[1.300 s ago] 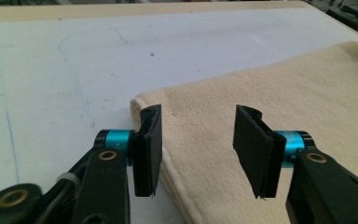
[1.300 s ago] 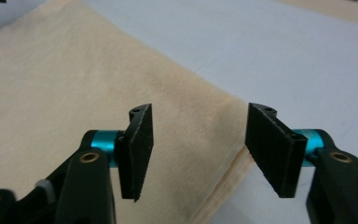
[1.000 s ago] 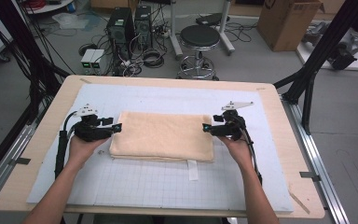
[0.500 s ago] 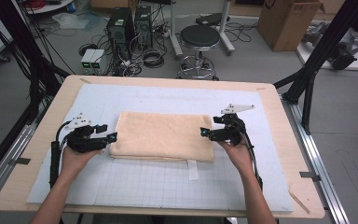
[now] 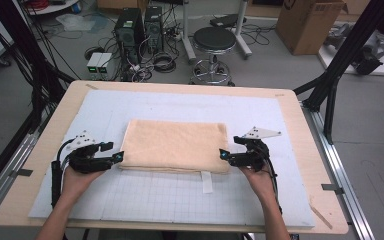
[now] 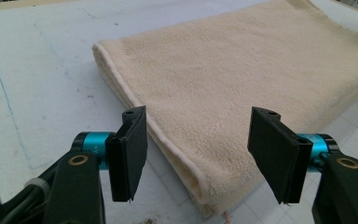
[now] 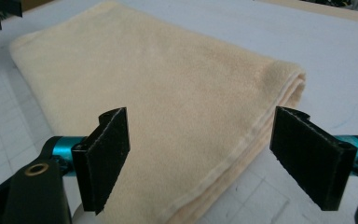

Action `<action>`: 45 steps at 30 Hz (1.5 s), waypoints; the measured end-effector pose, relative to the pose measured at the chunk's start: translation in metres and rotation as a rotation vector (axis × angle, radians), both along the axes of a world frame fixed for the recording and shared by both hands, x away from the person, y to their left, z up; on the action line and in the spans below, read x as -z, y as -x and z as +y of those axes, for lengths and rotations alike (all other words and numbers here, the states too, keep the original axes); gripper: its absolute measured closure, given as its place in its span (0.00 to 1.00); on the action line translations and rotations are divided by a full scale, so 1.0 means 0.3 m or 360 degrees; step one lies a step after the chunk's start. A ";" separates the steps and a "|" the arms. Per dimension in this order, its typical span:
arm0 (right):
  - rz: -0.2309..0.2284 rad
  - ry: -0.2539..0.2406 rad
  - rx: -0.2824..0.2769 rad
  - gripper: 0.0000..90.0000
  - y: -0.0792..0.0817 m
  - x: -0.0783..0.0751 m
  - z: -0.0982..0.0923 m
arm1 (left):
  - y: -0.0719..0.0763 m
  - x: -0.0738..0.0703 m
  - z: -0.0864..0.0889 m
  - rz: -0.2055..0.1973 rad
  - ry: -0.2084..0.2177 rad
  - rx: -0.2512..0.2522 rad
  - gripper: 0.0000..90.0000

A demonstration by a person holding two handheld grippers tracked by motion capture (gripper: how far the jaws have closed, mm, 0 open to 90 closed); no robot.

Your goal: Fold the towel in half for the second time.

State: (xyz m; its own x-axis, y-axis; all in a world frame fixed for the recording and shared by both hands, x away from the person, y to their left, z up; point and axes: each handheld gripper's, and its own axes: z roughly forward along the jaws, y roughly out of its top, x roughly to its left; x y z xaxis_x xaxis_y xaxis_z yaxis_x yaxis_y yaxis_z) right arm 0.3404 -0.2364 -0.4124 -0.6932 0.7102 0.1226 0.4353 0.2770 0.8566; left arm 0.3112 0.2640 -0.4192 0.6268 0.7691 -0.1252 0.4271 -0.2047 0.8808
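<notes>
Two grippers sit at either end of a folded cream towel (image 5: 175, 146) that lies flat on the pale gridded mat (image 5: 180, 200) covering the wooden surface (image 5: 300, 125). From the high view, the left gripper (image 5: 114, 159) points at the towel's near left corner and the right gripper (image 5: 224, 155) at its near right corner, each held by a hand (image 5: 77, 177) reaching in from below. A white tag (image 5: 206, 181) pokes out from the towel's near edge onto the mat. Beyond the surface, a black stool (image 5: 215, 40) stands on the floor among cables.

In the left gripper view, the left gripper (image 6: 198, 156) has its jaws spread wide and released, the towel (image 6: 242, 88) corner lying between them with nothing pinched.

In the right gripper view, the right gripper (image 7: 214, 163) is likewise wide apart and empty, straddling the towel's (image 7: 158, 98) layered edge without closing on it.
</notes>
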 end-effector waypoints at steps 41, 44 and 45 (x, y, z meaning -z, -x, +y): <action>-0.0021 0.0057 -0.0020 0.16 0.176 0.031 -0.074 | 0.159 0.014 -0.020 -0.0033 -0.0067 0.0064 0.34; -0.0022 0.0053 -0.0018 0.15 0.186 0.032 -0.076 | 0.168 0.014 -0.018 -0.0037 -0.0076 0.0058 0.33; -0.0022 0.0054 -0.0017 0.15 0.190 0.033 -0.077 | 0.172 0.014 -0.017 -0.0037 -0.0077 0.0060 0.32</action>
State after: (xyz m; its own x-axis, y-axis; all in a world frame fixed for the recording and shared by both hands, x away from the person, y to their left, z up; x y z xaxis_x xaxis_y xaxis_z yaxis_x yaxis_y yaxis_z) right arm 0.2835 -0.2596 -0.4223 -0.7025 0.7062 0.0887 0.4200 0.3107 0.8527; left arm 0.2597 0.2590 -0.4234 0.6578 0.7495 -0.0737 0.3976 -0.2626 0.8792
